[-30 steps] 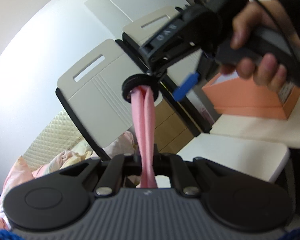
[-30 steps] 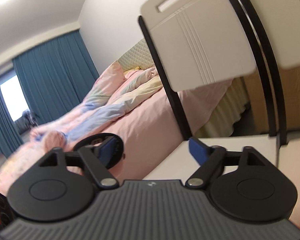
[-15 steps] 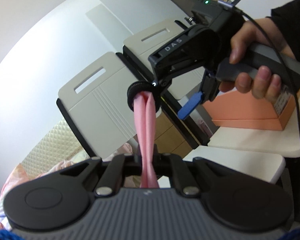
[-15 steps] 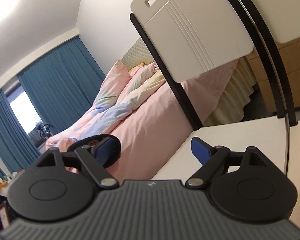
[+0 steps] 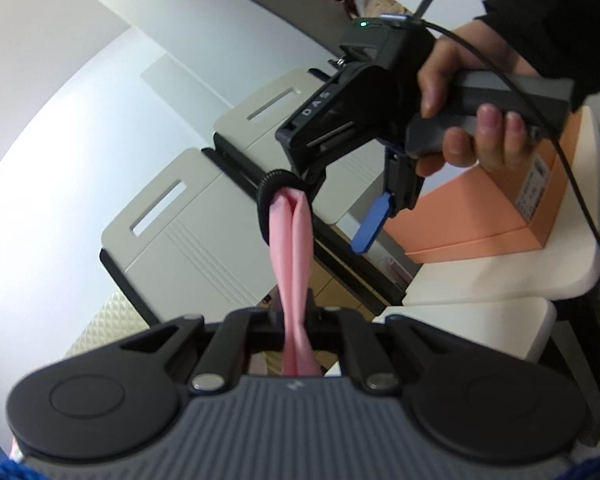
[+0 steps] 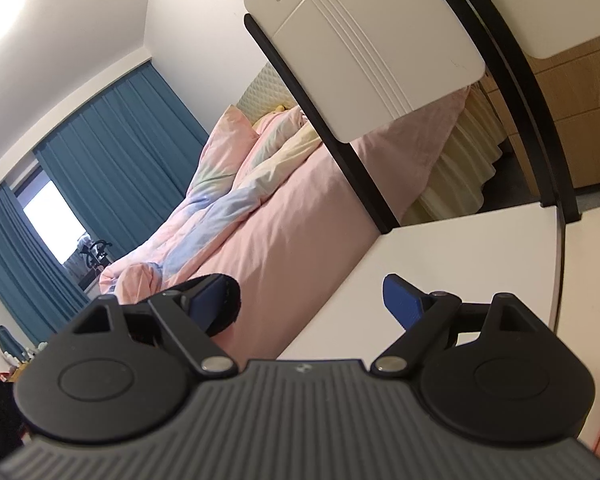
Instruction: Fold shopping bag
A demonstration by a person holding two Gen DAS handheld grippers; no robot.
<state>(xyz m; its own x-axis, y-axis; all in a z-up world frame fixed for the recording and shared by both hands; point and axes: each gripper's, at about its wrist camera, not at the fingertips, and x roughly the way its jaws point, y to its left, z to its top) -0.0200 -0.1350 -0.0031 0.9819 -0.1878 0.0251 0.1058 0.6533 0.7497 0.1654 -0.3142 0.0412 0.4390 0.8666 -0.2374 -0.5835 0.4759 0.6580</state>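
The pink shopping bag point(image 5: 294, 248) is gathered into a narrow twisted strip. My left gripper point(image 5: 296, 320) is shut on its lower end. The strip's upper end runs into a black elastic loop point(image 5: 268, 200), which hangs on one finger of my right gripper point(image 5: 328, 212). A hand point(image 5: 472, 120) holds that gripper above and to the right, its other blue finger point(image 5: 370, 228) standing free. In the right wrist view the right gripper point(image 6: 308, 296) is open, with the black loop point(image 6: 220, 308) around its left finger and nothing between the fingers. The bag is hidden in that view.
Two white chair backs point(image 5: 188, 240) with black frames stand close behind the bag. An orange box point(image 5: 496, 216) sits on a white table point(image 5: 500, 280). In the right wrist view there is a pink bed point(image 6: 284, 216), blue curtains point(image 6: 112, 148), a white tabletop point(image 6: 452, 248) and wooden drawers point(image 6: 572, 120).
In the left wrist view the right gripper and its hand have shifted right and up, drawing the loop and strip with them. Both views have rolled a little. The grips are unchanged.
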